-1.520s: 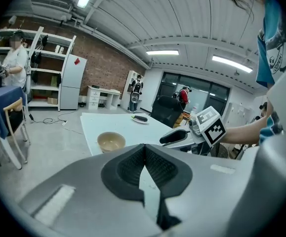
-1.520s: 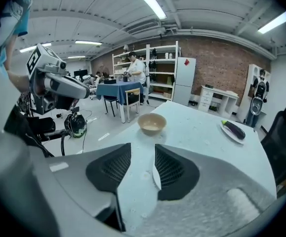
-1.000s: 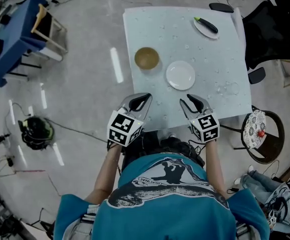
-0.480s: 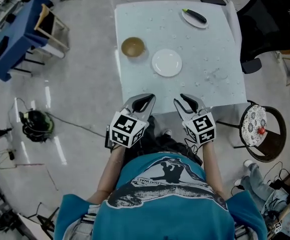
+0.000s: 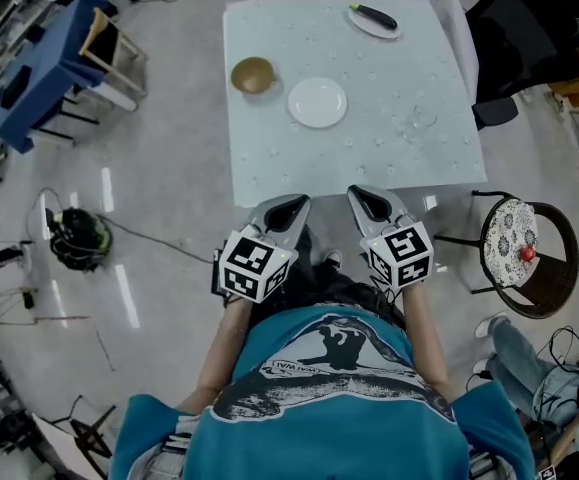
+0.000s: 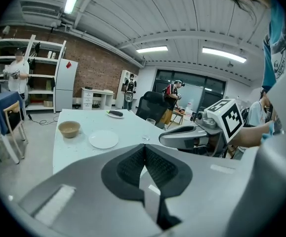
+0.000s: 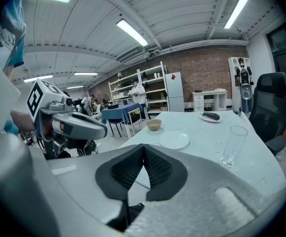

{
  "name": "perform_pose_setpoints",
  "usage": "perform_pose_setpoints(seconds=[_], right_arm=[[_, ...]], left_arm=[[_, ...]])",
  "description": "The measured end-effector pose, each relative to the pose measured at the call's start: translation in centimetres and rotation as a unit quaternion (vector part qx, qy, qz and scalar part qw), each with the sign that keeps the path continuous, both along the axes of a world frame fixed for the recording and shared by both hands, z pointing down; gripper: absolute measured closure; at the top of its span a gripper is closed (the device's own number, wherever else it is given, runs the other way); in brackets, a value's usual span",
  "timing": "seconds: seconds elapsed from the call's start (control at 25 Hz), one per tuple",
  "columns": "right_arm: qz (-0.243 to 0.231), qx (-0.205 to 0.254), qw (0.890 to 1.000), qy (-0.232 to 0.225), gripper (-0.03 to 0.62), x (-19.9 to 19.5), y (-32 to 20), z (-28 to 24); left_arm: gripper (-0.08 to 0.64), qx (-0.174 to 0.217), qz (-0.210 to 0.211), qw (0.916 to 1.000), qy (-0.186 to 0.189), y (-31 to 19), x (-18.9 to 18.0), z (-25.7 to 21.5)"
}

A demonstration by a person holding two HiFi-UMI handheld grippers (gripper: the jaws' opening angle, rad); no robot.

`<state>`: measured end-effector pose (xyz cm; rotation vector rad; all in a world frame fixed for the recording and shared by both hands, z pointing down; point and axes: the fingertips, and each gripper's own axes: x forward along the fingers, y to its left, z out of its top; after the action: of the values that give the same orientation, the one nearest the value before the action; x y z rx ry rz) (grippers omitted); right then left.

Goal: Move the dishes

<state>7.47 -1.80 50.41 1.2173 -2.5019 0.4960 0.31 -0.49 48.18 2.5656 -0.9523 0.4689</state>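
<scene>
A brown bowl [image 5: 253, 74] stands near the table's left edge, with an empty white plate [image 5: 317, 102] just to its right. A second small plate carrying a dark eggplant [image 5: 373, 18] lies at the far side. A clear glass [image 7: 232, 144] stands toward the right side. My left gripper [image 5: 291, 204] and right gripper [image 5: 361, 197] are held side by side just off the table's near edge, both shut and holding nothing. The bowl [image 6: 69, 129] and plate [image 6: 103, 139] lie well ahead of the jaws.
The pale table [image 5: 269, 168] fills the upper middle. A black office chair [image 5: 514, 38] stands at its right, a round patterned stool [image 5: 512, 243] at the lower right, a blue table with a wooden chair [image 5: 109, 53] at the left. Cables cross the floor.
The table and dishes have slid farther up the head view. Both grippers now sit just short of the table's near edge instead of over it; they stay shut.
</scene>
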Motion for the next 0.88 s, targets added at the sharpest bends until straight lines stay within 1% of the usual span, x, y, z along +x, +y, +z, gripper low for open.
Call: perform_pose_setpoints(seconds=[0.12, 0.36, 0.44, 0.64, 0.88], right_arm=[[-0.002, 0.001, 1.0, -0.01, 0.6, 0.3, 1.3, -0.1], [-0.031, 0.012, 0.999, -0.001, 0.598, -0.6, 3.6, -0.1], [-0.037, 0.015, 0.999, -0.004, 0.596, -0.9, 4.3, 0.0], [-0.033, 0.011, 0.999, -0.032, 0.592, -1.0, 5.8, -0.4], [-0.028, 0.012, 0.999, -0.043, 0.592, -0.7, 6.7, -0.8]], left_arm=[[0.548, 0.001, -0.001, 1.0, -0.003, 1.5, 0.4, 0.1], [0.548, -0.001, -0.001, 1.0, -0.004, 4.3, 0.7, 0.2], [0.548, -0.001, 0.001, 1.0, -0.006, 5.1, 0.8, 0.4], [0.546, 0.002, 0.006, 0.9999, -0.009, 7.2, 1.0, 0.4], [0.548, 0.005, 0.01, 0.9998, -0.014, 8.6, 1.1, 0.2]])
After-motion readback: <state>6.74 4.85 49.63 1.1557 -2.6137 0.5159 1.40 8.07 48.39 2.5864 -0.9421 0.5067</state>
